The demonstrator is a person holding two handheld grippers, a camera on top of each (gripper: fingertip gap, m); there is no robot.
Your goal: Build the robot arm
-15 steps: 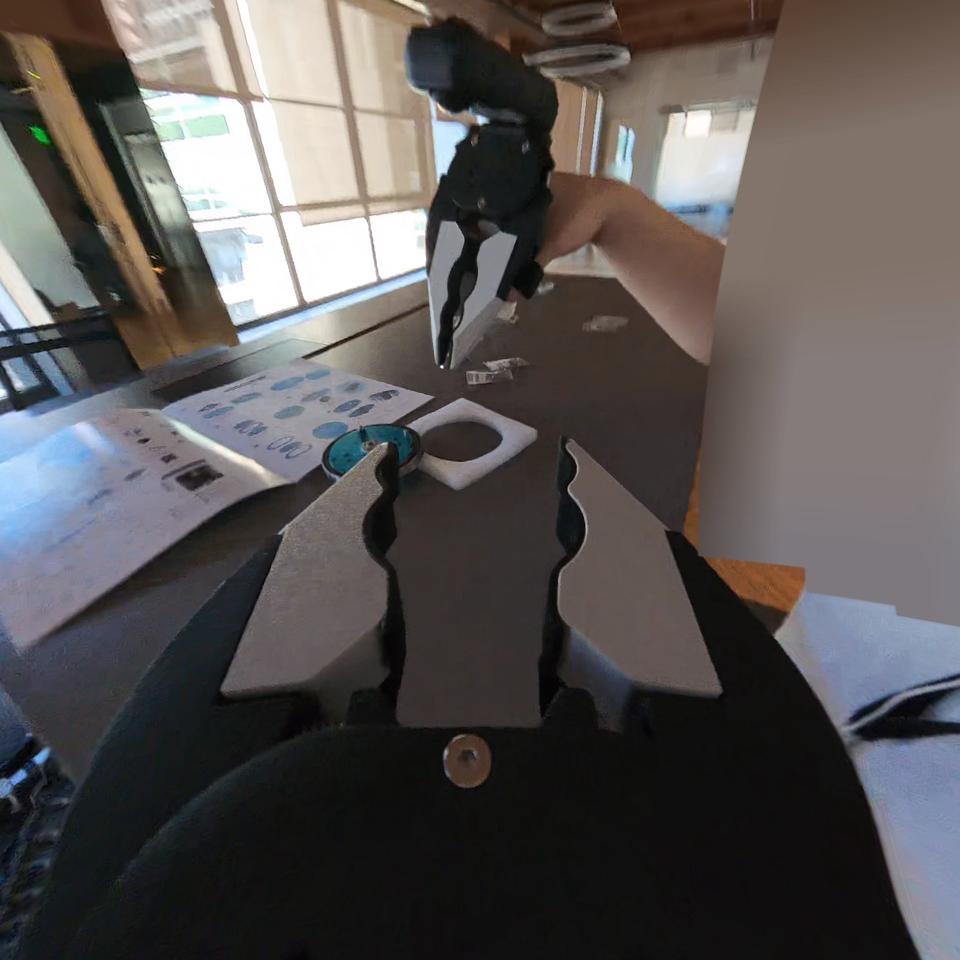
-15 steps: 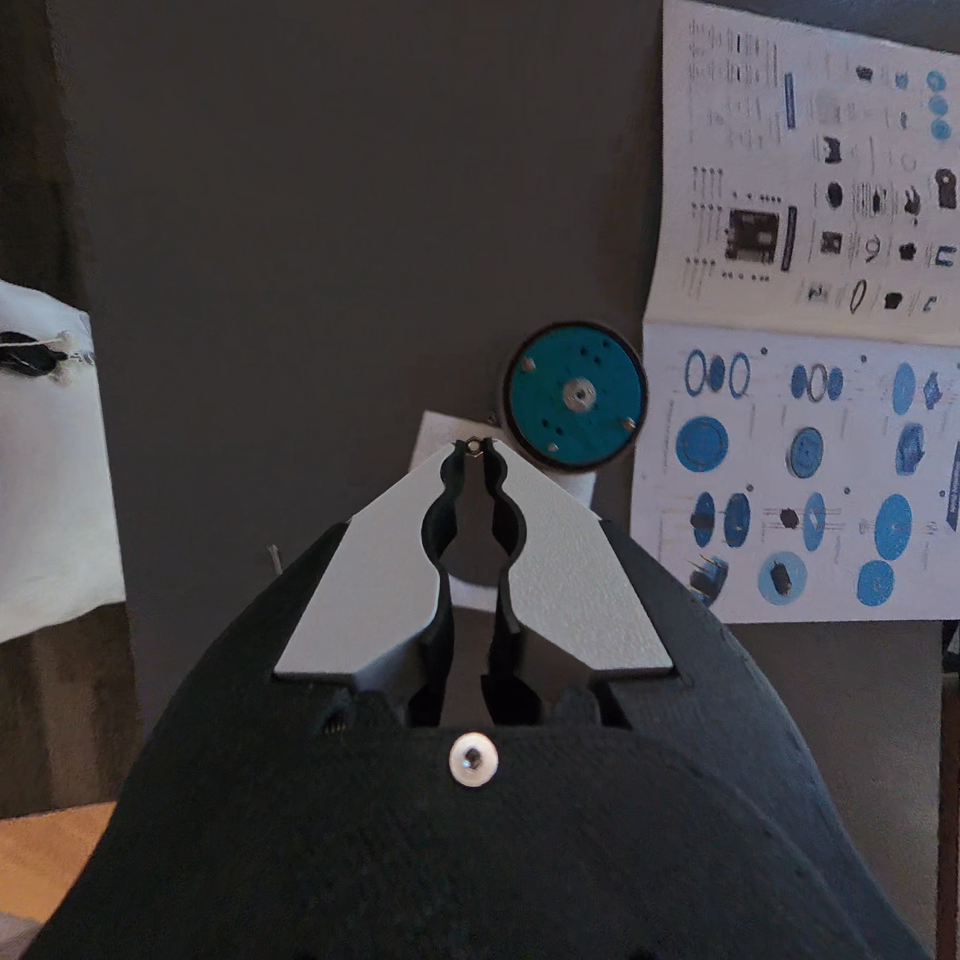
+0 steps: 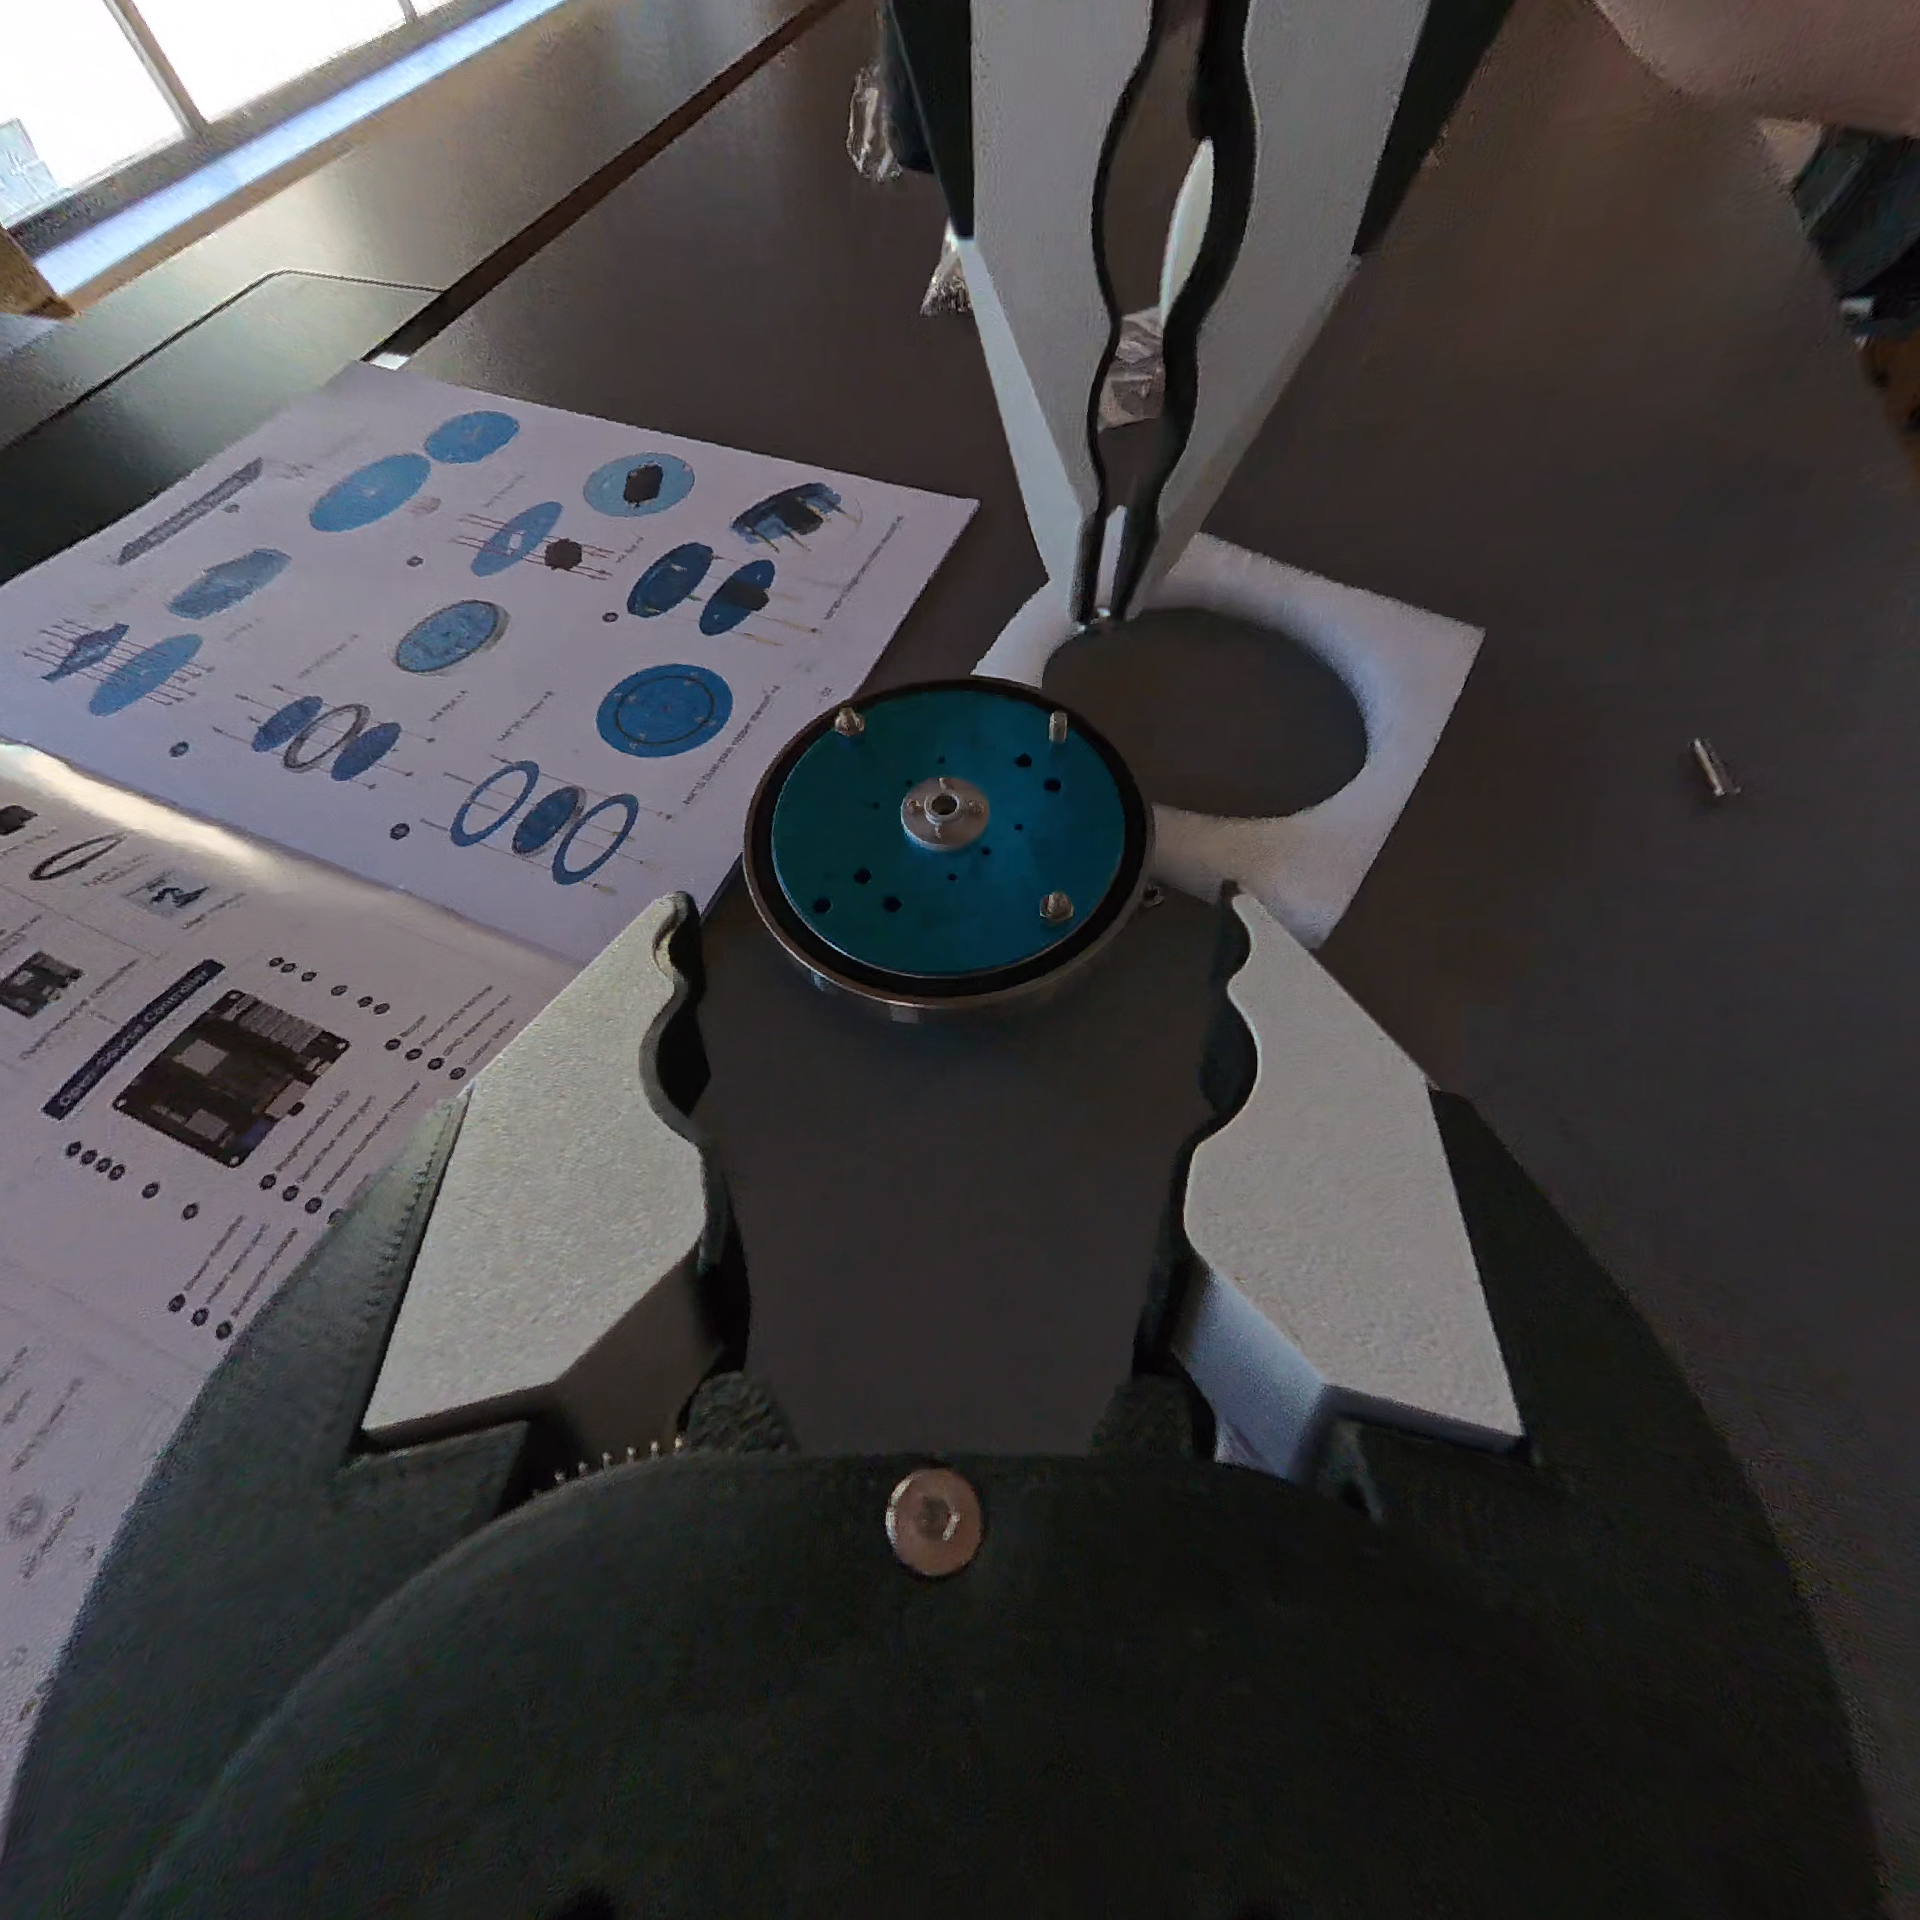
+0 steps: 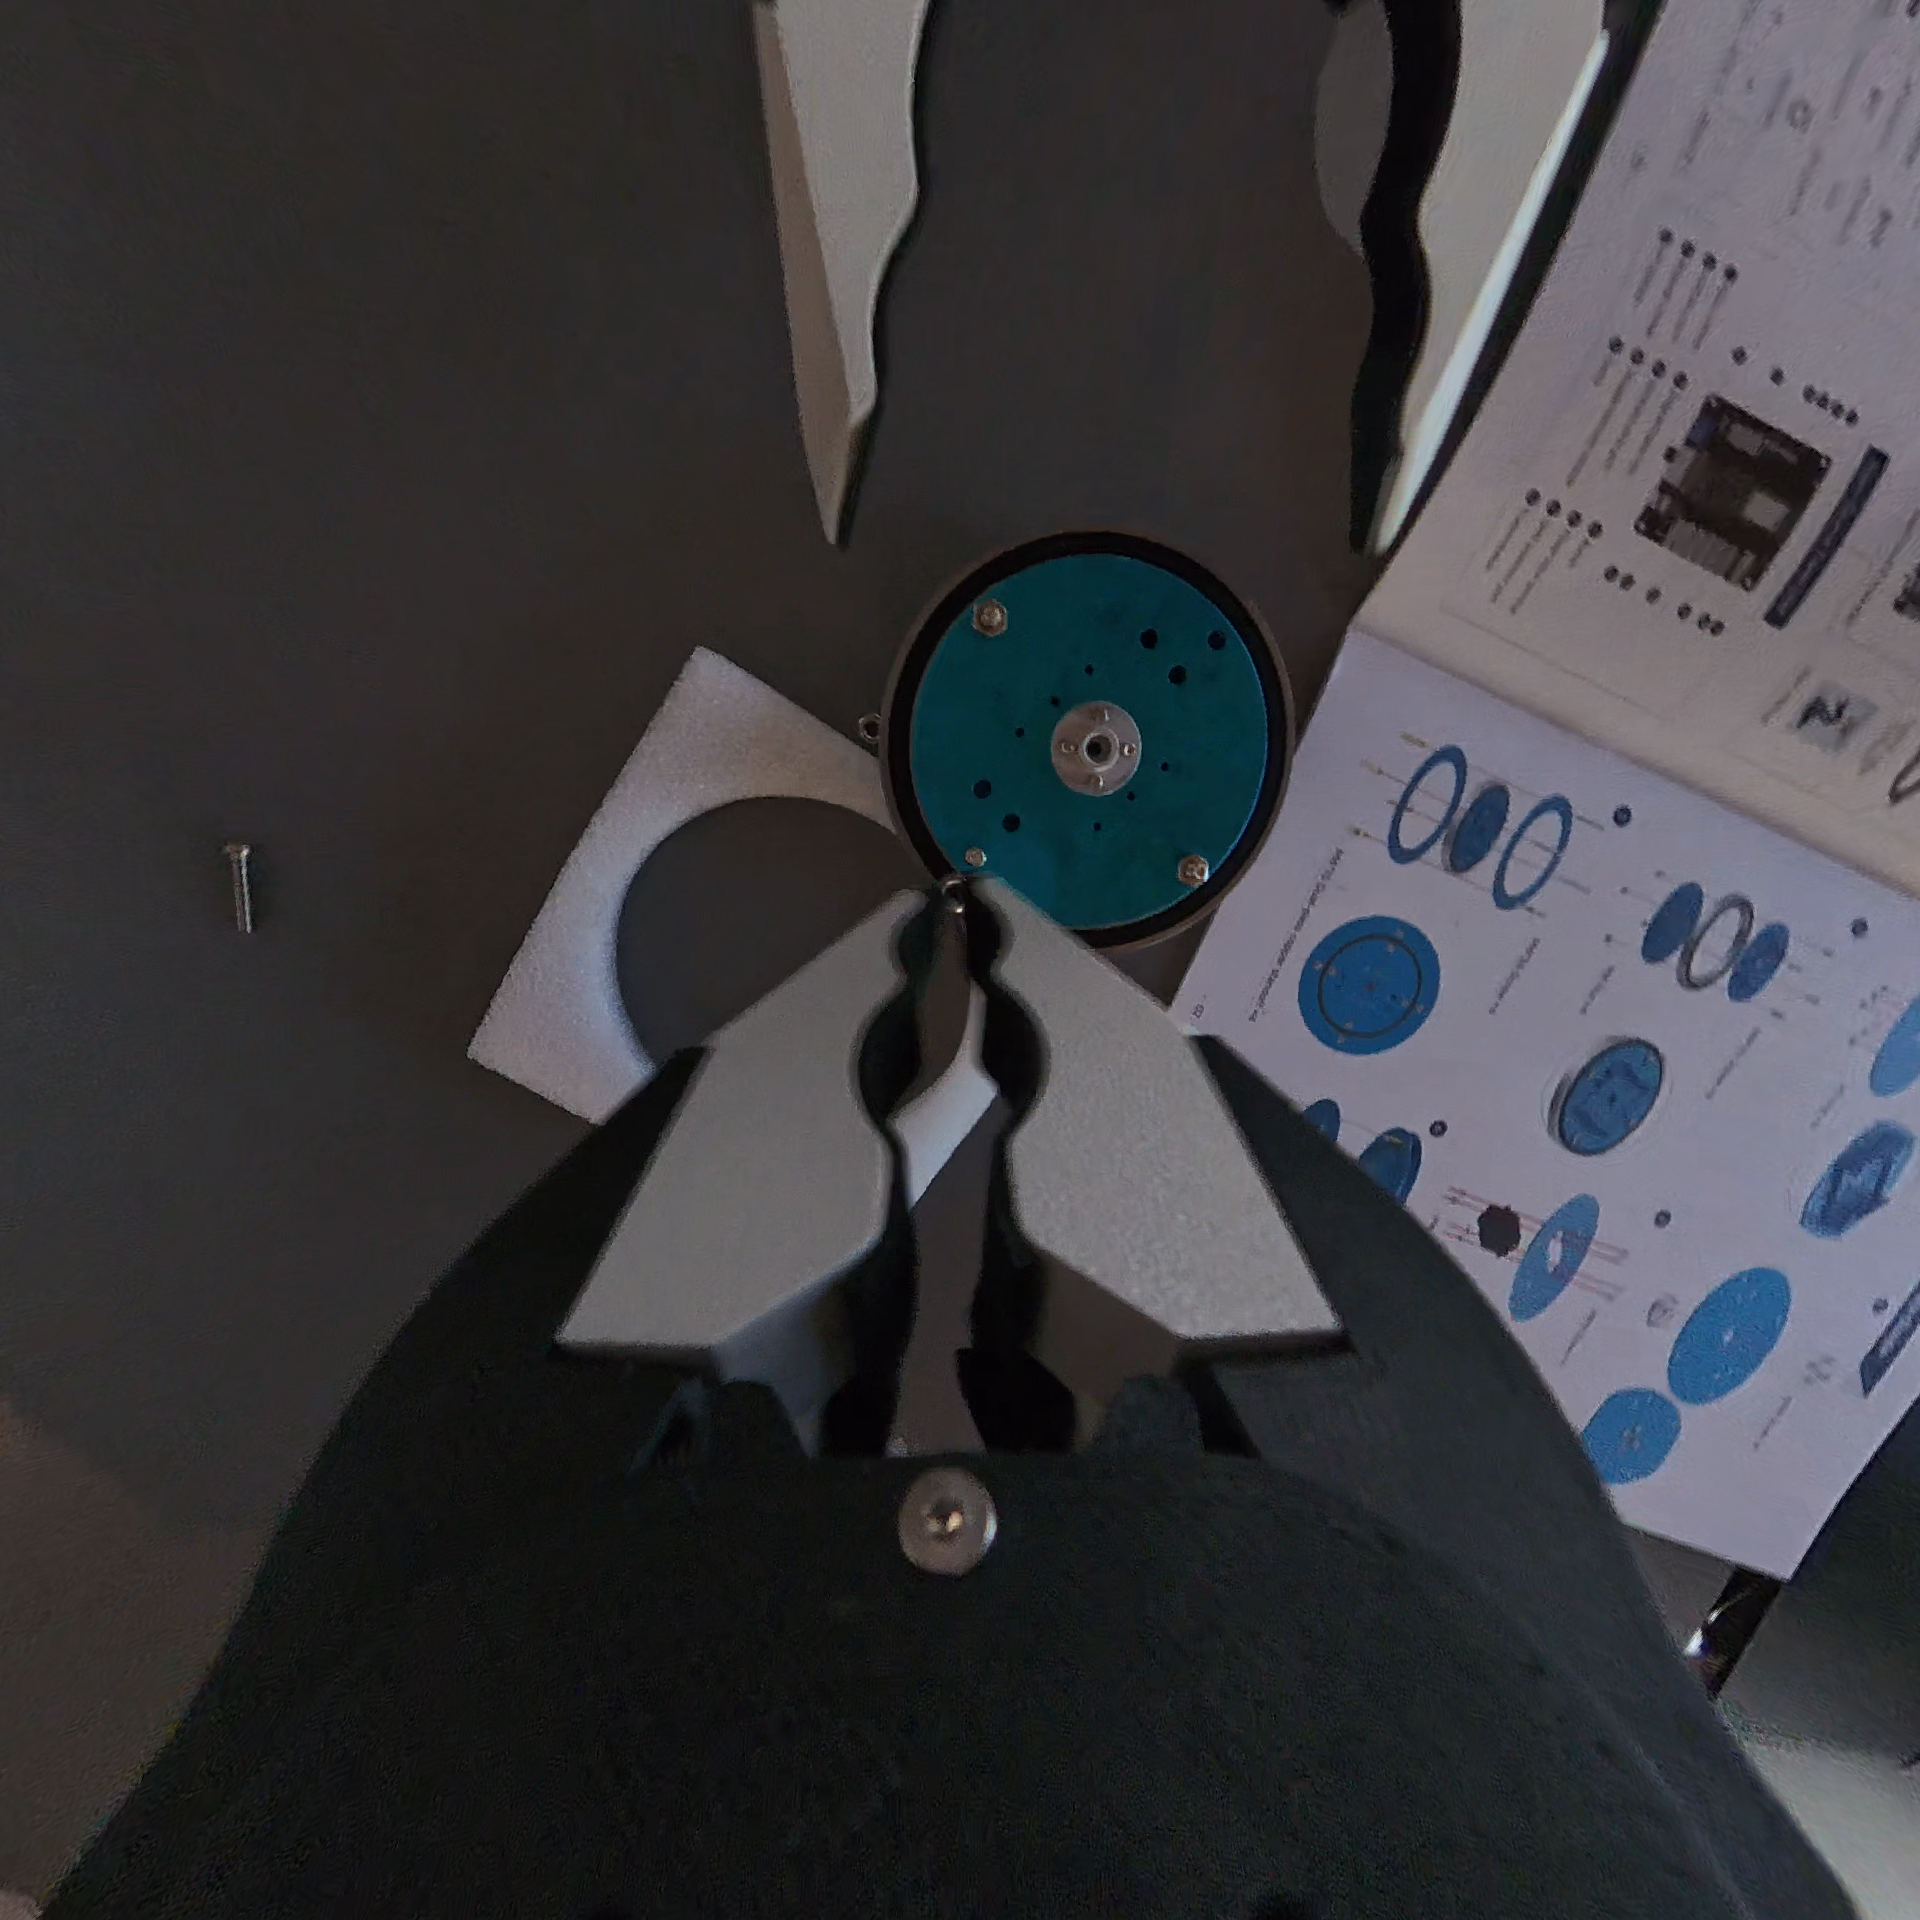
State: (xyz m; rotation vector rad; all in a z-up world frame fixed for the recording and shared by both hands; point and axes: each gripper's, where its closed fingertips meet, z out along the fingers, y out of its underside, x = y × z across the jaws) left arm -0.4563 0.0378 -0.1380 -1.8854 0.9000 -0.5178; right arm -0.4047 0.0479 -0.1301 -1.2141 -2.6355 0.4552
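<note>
The right gripper [image 4: 951, 909], at frame centre, is pinching a small nut [image 4: 953, 900] just beside the disc [image 4: 1089, 740], needing fine alignment, while the left gripper [image 3: 956, 925] is waiting spread below the disc.

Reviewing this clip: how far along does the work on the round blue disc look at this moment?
Partway, apparently. Done: two nuts and a bare stud stand near the rim of the blue disc. In hand: the right gripper is shut on a small metal part at the disc's edge, over the white foam frame. The left gripper is open beside the disc, gripping nothing. Left: a loose screw lies on the dark table.
</note>
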